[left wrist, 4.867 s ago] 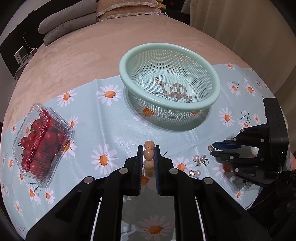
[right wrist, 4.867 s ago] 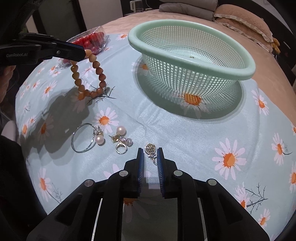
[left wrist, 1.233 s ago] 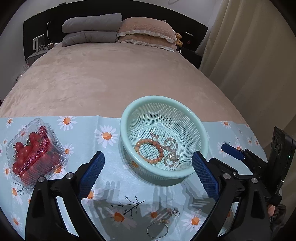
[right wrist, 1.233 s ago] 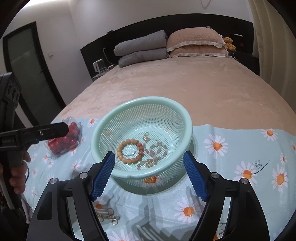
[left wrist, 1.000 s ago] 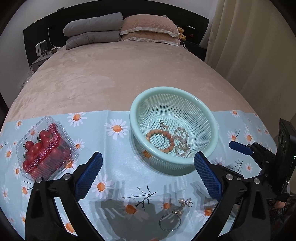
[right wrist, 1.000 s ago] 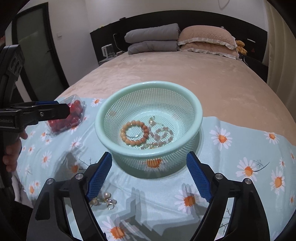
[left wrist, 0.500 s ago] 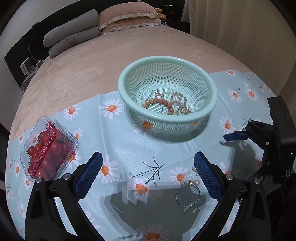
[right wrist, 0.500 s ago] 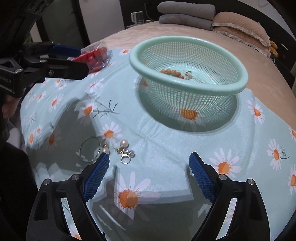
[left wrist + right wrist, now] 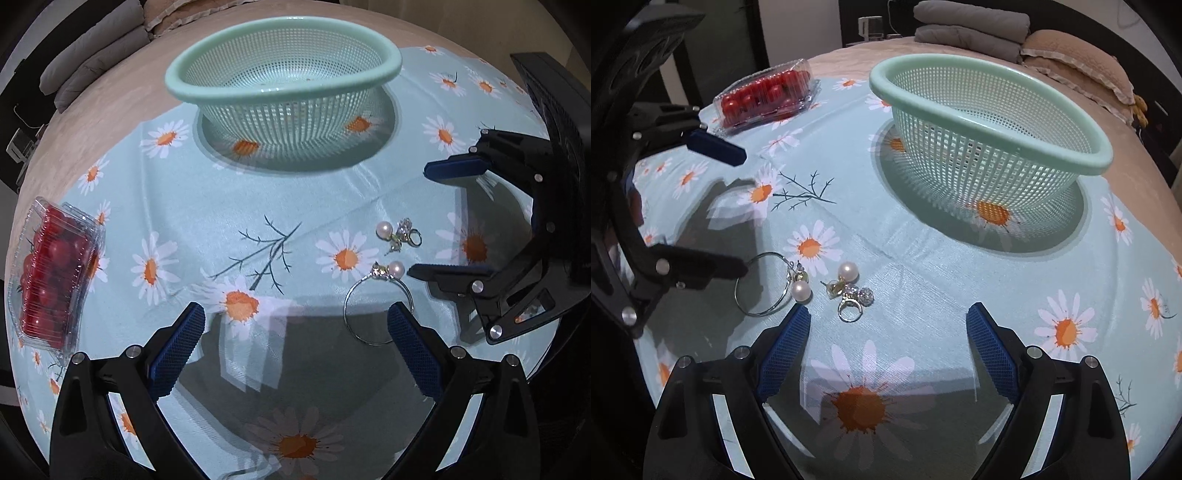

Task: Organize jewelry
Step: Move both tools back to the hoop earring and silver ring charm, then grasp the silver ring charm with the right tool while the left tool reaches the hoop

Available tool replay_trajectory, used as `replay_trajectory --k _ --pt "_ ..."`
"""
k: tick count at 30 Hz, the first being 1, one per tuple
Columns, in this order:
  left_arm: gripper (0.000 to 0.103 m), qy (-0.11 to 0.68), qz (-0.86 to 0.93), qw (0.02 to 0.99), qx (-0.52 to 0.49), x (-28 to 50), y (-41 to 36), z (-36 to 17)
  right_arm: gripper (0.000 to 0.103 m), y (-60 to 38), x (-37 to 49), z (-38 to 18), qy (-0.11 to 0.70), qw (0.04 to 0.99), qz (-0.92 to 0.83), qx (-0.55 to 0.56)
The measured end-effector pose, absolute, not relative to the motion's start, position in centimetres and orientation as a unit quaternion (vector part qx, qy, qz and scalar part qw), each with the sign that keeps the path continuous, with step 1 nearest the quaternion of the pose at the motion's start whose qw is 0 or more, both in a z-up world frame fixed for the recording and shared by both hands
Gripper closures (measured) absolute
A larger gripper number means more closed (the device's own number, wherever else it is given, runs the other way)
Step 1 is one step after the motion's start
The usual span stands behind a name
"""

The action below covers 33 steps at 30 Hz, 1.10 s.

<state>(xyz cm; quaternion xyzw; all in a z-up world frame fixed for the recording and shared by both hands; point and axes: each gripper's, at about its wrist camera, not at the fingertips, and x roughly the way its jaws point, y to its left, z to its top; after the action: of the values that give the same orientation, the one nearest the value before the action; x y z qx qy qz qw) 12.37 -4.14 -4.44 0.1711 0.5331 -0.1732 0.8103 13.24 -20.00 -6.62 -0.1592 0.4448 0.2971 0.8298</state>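
A mint green mesh basket (image 9: pixel 280 96) (image 9: pixel 1102 159) stands on the daisy cloth; its wall hides what lies inside. On the cloth lie a silver hoop with a pearl (image 9: pixel 396 268) (image 9: pixel 800 291), a pearl stud (image 9: pixel 384 230) (image 9: pixel 847 270) and a crystal ring (image 9: pixel 413 238) (image 9: pixel 850 313). My left gripper (image 9: pixel 295 314) (image 9: pixel 743 210) hangs open low over the cloth, its right finger beside the hoop. My right gripper (image 9: pixel 888 314) (image 9: pixel 416 221) is open too, just short of the ring and stud. Neither holds anything.
A clear clamshell box of cherry tomatoes (image 9: pixel 48 273) (image 9: pixel 764 94) sits at the cloth's left edge. The cloth covers a tan bed (image 9: pixel 110 99) with pillows (image 9: pixel 971 22) at its far end. The two grippers stand close together around the jewelry.
Both grippers have come down toward the cloth and tilted. The basket's inside with the bead bracelet and chains has dropped out of sight. The loose pieces now lie close to the fingertips.
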Motion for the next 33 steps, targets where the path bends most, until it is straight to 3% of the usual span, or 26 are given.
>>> replay_trajectory --k 6,12,14,15,18,20,21,33 --pt "0.005 0.545 -0.195 0.792 0.193 11.6 -5.0 -6.4 0.028 -19.6 13.1 -6.7 0.444 0.825 0.307 -0.169" --pt "0.010 0.554 -0.195 0.787 0.189 11.6 -5.2 -6.8 0.062 -18.8 12.6 -6.6 0.438 0.819 0.324 -0.177" --pt "0.022 0.554 -0.206 0.784 0.191 11.6 -5.9 -6.6 0.086 -18.5 12.7 -6.6 0.446 0.814 0.330 -0.171" --pt "0.025 0.552 -0.211 0.783 0.195 11.5 -6.2 -6.4 0.087 -18.3 12.7 -6.6 0.449 0.812 0.331 -0.172" --pt "0.049 0.548 -0.228 0.780 0.197 11.1 -7.1 -6.0 0.088 -18.1 12.7 -6.6 0.451 0.811 0.330 -0.173" --pt "0.090 0.549 -0.241 0.777 0.190 10.9 -7.7 -5.6 0.088 -18.4 12.9 -6.5 0.458 0.808 0.333 -0.162" --pt "0.097 0.552 -0.244 0.775 0.187 10.9 -7.9 -5.6 0.088 -18.5 13.0 -6.3 0.461 0.807 0.334 -0.157" --pt "0.099 0.545 -0.231 0.786 0.176 11.0 -7.3 -4.1 0.089 -21.4 12.7 -3.5 0.455 0.816 0.330 -0.137"
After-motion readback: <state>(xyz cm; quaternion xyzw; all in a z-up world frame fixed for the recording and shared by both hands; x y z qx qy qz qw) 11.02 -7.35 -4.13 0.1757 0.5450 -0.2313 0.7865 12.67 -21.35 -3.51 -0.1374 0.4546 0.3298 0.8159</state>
